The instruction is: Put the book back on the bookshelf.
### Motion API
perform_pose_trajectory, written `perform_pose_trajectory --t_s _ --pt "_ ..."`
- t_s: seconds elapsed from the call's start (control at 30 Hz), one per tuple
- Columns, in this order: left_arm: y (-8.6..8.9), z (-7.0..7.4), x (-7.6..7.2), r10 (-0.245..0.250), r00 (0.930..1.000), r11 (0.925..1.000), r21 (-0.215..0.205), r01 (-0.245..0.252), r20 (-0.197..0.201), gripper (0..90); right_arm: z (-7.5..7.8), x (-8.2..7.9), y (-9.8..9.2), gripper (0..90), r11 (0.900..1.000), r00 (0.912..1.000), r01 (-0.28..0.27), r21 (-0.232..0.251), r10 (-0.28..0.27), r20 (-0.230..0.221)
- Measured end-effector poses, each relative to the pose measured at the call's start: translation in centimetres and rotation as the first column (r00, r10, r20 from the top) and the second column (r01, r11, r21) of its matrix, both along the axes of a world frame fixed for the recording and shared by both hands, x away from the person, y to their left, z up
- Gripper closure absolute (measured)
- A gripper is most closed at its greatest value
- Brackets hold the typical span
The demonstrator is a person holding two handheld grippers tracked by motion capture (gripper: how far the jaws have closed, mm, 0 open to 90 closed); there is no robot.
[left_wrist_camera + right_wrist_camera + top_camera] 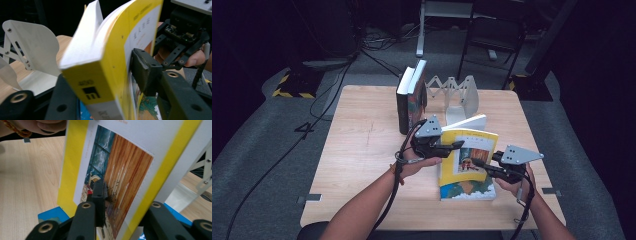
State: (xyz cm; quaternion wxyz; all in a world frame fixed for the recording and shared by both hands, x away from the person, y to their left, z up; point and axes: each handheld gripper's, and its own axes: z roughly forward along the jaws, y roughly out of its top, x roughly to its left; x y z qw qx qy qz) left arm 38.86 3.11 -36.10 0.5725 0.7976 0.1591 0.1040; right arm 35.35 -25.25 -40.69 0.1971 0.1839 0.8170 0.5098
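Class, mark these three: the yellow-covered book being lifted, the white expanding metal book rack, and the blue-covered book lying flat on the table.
Yellow-covered book (472, 150): high view, front cover.
White expanding metal book rack (468, 95): high view, right end plate.
Blue-covered book (467, 191): high view, exposed lower cover.

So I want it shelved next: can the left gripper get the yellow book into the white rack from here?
Probably yes. The left gripper and right gripper hold the yellow book raised, and the white rack just behind looks open.
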Motion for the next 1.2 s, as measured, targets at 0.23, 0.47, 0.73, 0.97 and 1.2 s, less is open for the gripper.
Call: perform_pose_trajectory --t_s 0.23,0.47,0.73,0.97,1.2 --pt "-0.2 0.2 -1.0 -0.021 0.9988 0.9998 0.002 0.021 0.045 69.1 0.1 -0.1 -1.1 64.2 0.999 0.9989 0.045 0.009 -0.045 0.007" --pt "-0.3 0.3 -1.6 -0.039 0.9977 0.9992 0.009 0.039 0.055 71.4 0.4 0.3 -3.0 59.4 0.99 0.9919 0.127 0.063 -0.127 0.002" --pt "-0.6 0.2 -1.8 -0.047 0.9972 0.9989 -0.001 0.047 0.058 71.7 0.2 0.8 -2.7 43.9 0.984 0.9862 0.165 0.06 -0.165 -0.01" --pt "-1.8 0.3 -2.4 -0.065 0.995 0.9979 0.013 0.064 0.076 65.5 0.3 0.5 -1.3 47.9 0.992 0.9921 0.122 0.029 -0.123 0.024" --pt "-2.7 1.3 -2.0 -0.066 0.995 0.9976 -0.018 0.067 0.075 65.6 0.4 0.2 -1.3 48.3 0.993 0.9929 0.115 0.029 -0.115 0.028"
